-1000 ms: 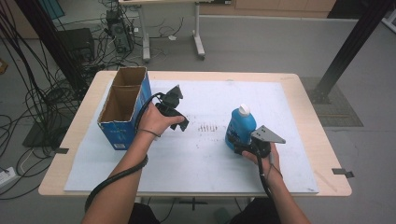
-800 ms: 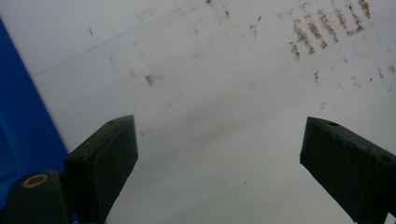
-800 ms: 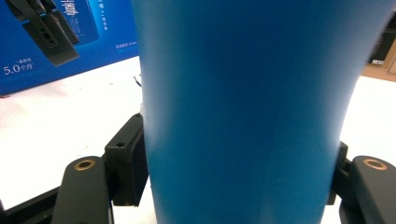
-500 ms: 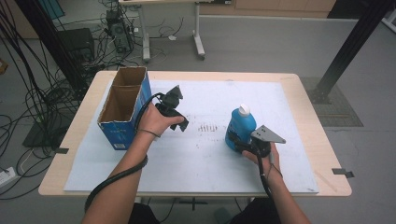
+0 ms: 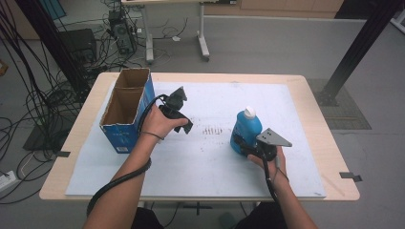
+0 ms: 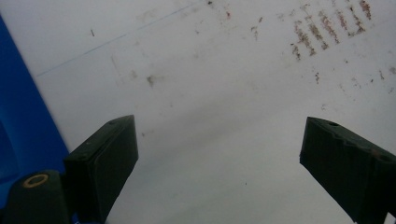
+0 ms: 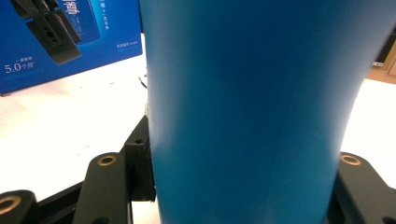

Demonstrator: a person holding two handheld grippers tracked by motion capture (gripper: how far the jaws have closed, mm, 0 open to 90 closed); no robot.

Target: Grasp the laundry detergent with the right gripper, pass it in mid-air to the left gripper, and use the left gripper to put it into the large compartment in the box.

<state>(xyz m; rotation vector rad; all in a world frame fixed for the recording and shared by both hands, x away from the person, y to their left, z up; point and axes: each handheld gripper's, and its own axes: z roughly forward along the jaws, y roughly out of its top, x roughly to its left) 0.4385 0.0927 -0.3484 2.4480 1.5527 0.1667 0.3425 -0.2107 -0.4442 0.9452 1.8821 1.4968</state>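
Blue bottle (image 5: 245, 130) upright, gripped by right tongs (image 5: 241, 144) just closing, left tongs (image 5: 184, 125) wide, empty, cardboard box (image 5: 125, 110) beside.

free: mat centre (image 5: 210, 143) | blocked: box (image 5: 125, 110) left, bottle (image 5: 246, 129) right

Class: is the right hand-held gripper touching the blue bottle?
Touching. The right gripper view shows the right hand-held gripper with both jaws pressed against the blue bottle.
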